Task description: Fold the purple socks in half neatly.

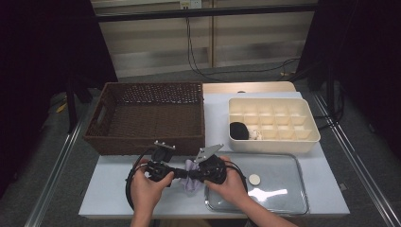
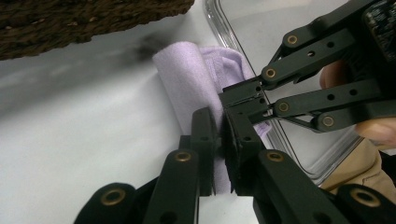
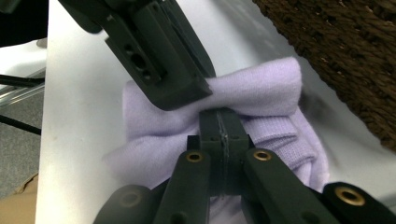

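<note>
A soft lilac knitted cloth (image 1: 192, 176) lies bunched on the white table (image 1: 113, 189), just in front of the dark brown woven basket (image 1: 146, 118) and beside the left edge of the clear glass tray (image 1: 283, 189). The left tool (image 1: 176, 174) and the right tool (image 1: 193, 174) meet over it from opposite sides, tips almost touching.

In the left gripper view, the left tool (image 2: 219, 140) has its jaws nearly together, pinching a fold of the cloth (image 2: 187, 88), with the right tool (image 2: 245, 100) clamped on the same fold just beyond.

In the right gripper view, the right tool (image 3: 220, 126) is fully closed on the cloth (image 3: 261, 88). The left tool (image 3: 201, 81) presses in from above.
</note>
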